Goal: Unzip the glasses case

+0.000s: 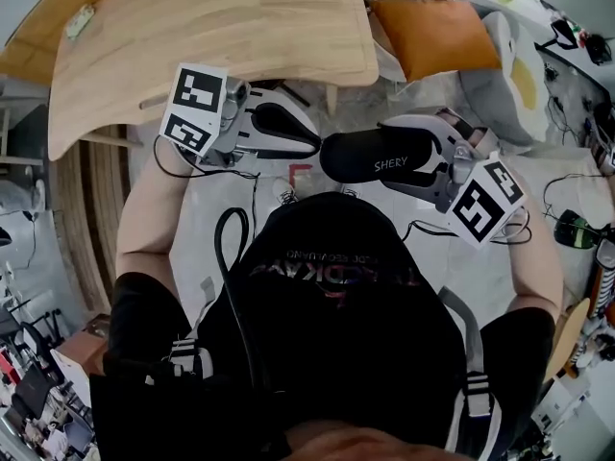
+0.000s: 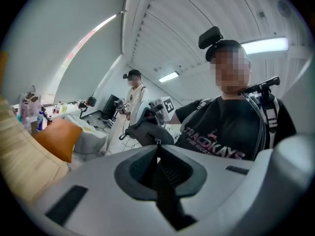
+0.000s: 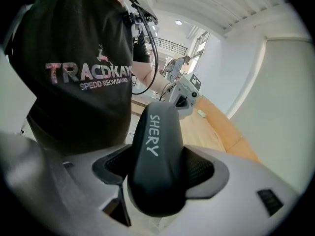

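Note:
A black glasses case (image 1: 380,157) marked SHERY is held in the air in front of the person's chest. My right gripper (image 1: 413,158) is shut on it, and its pads (image 3: 202,168) press both long sides of the case (image 3: 157,151). My left gripper (image 1: 315,145) meets the case's left end. In the left gripper view its jaws stand together at the case's end (image 2: 147,132), with the small metal zipper pull (image 2: 158,142) pinched at the tip of my left gripper (image 2: 157,149). The zipper line itself is hidden.
A wooden table (image 1: 221,27) stands just beyond the grippers, with an orange cushion (image 1: 437,32) to its right. Cables lie on the white floor (image 1: 288,185) below. Another person (image 2: 135,95) stands farther back in the room.

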`<state>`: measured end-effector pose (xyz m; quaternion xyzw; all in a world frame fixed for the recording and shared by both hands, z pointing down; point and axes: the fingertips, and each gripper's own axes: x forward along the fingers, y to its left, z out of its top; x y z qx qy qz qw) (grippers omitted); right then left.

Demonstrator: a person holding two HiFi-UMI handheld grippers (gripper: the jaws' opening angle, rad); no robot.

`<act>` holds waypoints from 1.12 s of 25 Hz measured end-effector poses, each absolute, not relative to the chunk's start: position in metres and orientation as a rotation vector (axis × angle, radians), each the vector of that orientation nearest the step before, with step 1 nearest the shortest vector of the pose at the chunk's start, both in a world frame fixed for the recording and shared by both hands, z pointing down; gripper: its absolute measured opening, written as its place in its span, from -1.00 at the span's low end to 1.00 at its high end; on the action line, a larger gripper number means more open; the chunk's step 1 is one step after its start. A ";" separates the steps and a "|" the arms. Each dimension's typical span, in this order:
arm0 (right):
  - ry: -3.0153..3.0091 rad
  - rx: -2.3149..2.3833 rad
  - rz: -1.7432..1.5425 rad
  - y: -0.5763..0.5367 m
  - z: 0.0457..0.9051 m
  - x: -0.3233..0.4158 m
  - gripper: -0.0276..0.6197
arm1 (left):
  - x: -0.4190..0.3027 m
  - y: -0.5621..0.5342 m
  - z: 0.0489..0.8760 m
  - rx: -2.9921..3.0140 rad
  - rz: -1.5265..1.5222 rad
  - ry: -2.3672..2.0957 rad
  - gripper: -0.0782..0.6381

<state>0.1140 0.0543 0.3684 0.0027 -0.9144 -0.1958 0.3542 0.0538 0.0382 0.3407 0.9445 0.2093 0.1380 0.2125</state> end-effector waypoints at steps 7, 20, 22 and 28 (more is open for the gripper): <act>-2.379 0.014 -0.541 0.053 0.358 0.112 0.15 | 0.049 0.034 0.331 2.618 0.263 0.517 -0.69; -2.334 0.010 -0.687 0.045 0.350 0.105 0.15 | 0.041 0.034 0.325 2.468 0.100 0.558 -0.69; -2.350 0.010 -0.679 0.043 0.350 0.106 0.15 | 0.043 0.032 0.326 2.473 0.110 0.555 -0.69; -2.339 -0.010 -0.752 0.040 0.344 0.101 0.15 | 0.036 0.027 0.318 2.274 -0.007 0.635 -0.69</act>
